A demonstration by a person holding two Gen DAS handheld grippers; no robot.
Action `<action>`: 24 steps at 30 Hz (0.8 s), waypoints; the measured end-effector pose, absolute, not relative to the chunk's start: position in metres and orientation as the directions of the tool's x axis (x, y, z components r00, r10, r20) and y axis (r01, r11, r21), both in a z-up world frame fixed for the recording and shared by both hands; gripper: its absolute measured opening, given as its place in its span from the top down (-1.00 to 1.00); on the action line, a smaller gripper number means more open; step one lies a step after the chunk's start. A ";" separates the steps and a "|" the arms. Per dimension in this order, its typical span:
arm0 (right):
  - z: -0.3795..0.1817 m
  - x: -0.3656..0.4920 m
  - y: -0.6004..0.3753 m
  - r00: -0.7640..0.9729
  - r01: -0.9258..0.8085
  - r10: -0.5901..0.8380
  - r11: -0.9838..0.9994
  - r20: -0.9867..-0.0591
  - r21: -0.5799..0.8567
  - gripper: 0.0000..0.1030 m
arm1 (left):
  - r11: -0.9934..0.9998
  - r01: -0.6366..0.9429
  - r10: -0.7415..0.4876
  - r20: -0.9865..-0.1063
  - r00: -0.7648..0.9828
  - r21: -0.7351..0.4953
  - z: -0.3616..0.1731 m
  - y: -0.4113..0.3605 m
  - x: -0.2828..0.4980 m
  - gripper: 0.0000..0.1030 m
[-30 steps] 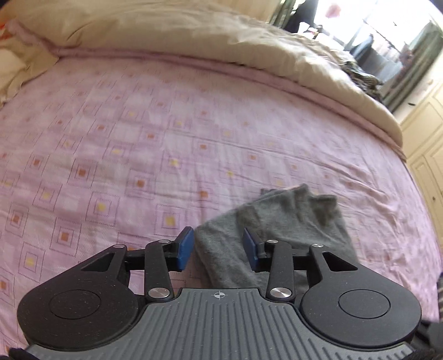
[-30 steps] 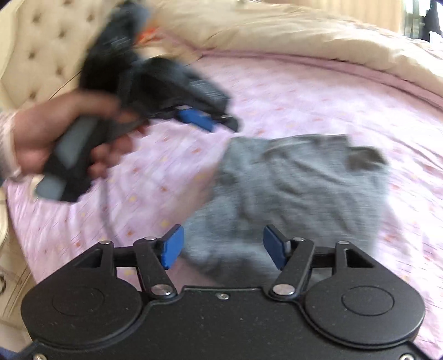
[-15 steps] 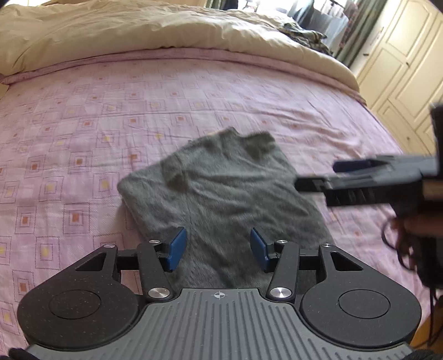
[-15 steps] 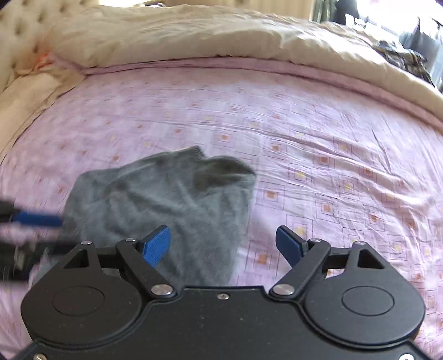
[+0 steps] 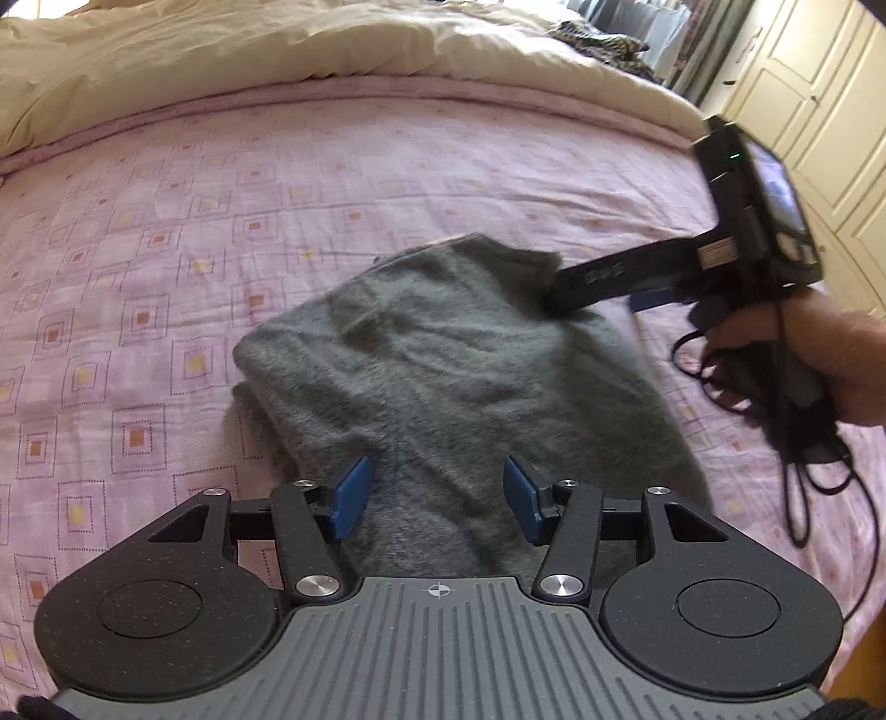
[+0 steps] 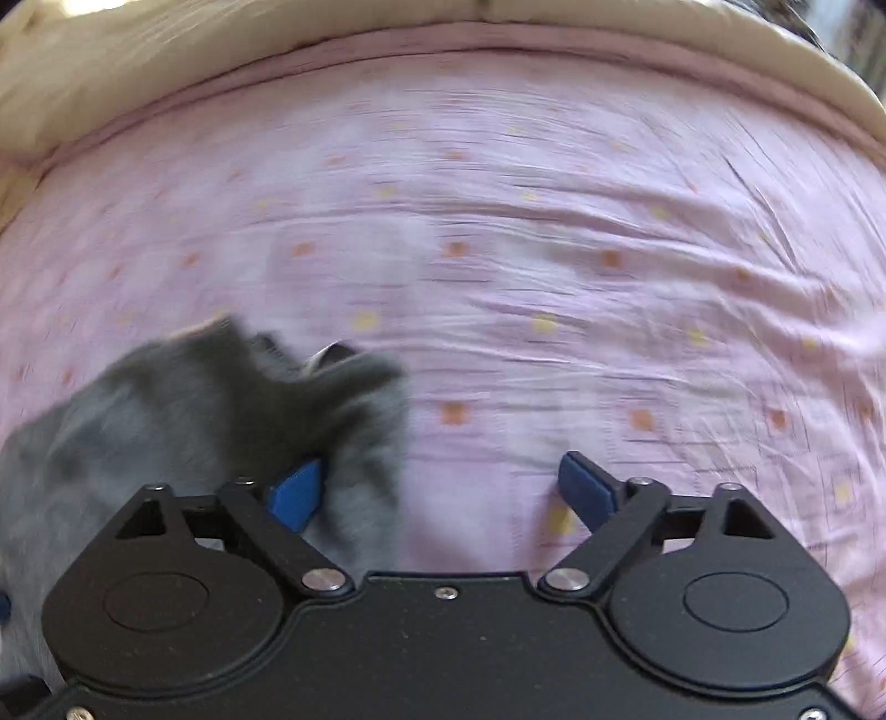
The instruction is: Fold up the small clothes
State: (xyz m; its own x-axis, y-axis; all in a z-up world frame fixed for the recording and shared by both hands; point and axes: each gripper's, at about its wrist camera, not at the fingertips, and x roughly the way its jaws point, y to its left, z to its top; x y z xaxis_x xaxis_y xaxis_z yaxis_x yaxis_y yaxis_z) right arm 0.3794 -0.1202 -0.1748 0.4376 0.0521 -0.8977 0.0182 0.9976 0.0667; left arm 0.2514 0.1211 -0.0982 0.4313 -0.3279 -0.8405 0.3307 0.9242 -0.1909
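The grey knitted garment (image 5: 459, 376) lay in a loose, partly doubled heap on the pink patterned bedsheet (image 5: 166, 232), on the near side of the cream duvet (image 5: 249, 50) that ran along the far edge of the bed. The step in hand appeared to be the approach to a grasp ahead of a fold, with neither tool holding cloth. The left gripper (image 5: 437, 498) hovered over the near edge of the garment with its jaws spread apart; grey fabric showed between and below the blue pads (image 5: 350, 498), but no contact could be confirmed. The right gripper (image 6: 443, 490), carried in the person's hand (image 5: 830, 360), reached toward the far right corner of the garment, and its jaws stood wide apart. In the right wrist view the left-hand pad lay against or just over the garment's edge, while the other pad stood over bare bedsheet; motion blur prevented a firmer reading. The next move probably called for seating one corner fully between the right jaws before closing, and for closing the left jaws on the near edge, so that a single layer could be lifted cleanly.
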 end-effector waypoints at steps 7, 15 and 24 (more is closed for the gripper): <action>-0.139 0.345 -0.121 0.520 -0.014 0.098 0.994 -0.848 0.106 -0.78 | 0.940 0.271 -0.307 -0.855 0.418 -0.205 -0.102 0.132 0.256 0.00; -0.147 0.286 -0.118 0.472 0.000 0.106 0.993 -0.875 0.120 -0.82 | 0.962 0.208 -0.249 -0.876 0.414 -0.175 -0.108 0.139 0.253 -0.20; -0.114 0.242 -0.128 0.537 0.061 0.124 0.981 -0.835 0.185 -0.88 | 0.967 0.201 -0.233 -0.852 0.468 -0.154 -0.087 0.152 0.225 -0.24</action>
State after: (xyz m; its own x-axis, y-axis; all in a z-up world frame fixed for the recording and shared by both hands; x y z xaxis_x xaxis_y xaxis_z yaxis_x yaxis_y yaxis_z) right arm 0.2416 -0.1279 -0.1135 0.5365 0.1243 -0.8347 0.0612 0.9808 0.1854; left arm 0.2249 0.1521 -0.0869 0.4682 -0.2334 -0.8522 0.2015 0.9673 -0.1542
